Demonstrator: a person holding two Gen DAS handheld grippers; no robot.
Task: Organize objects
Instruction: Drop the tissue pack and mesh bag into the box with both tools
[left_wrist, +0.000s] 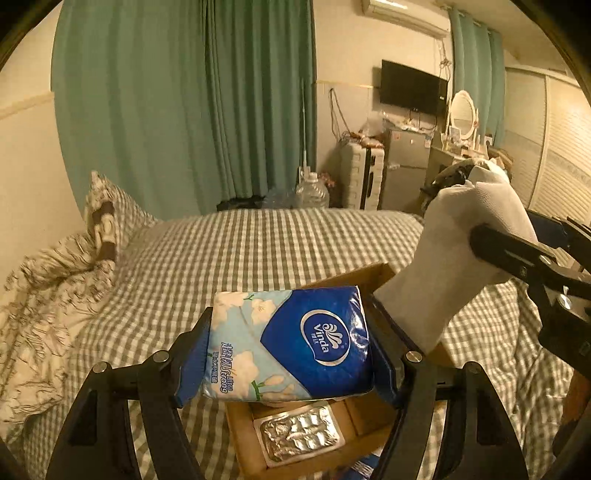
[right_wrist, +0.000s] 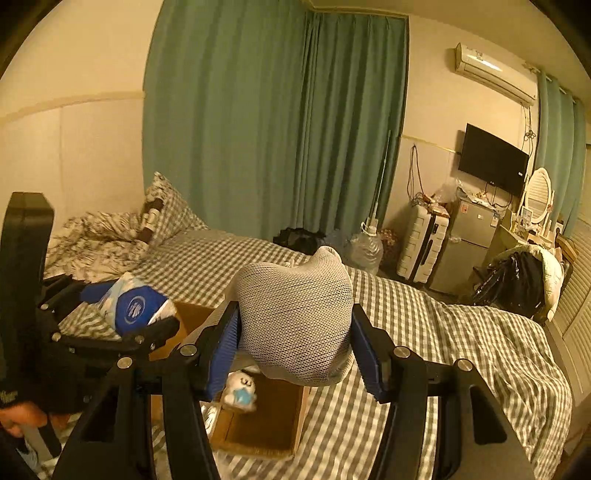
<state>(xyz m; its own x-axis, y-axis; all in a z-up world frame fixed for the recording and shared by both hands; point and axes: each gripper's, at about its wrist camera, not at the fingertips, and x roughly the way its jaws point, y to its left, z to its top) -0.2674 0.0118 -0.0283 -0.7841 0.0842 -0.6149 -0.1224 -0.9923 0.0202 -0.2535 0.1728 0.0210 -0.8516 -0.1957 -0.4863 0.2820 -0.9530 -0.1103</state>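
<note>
Two loads held over the box

Left hand-held gripper (left_wrist: 291, 354) clamps a tissue pack (left_wrist: 291, 343) above the cardboard box (right_wrist: 273, 424) on the bed (left_wrist: 258, 243). Right hand-held gripper (right_wrist: 295, 347) pinches a white sock (right_wrist: 295, 317), at 2 o'clock from the pack. A blister pack (left_wrist: 301, 434) lies in the box.

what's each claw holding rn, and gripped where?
Left claw: Vinda tissue pack, clamped across its two short ends, above the cardboard box. Right claw: white sock, pinched across its sides.
</note>
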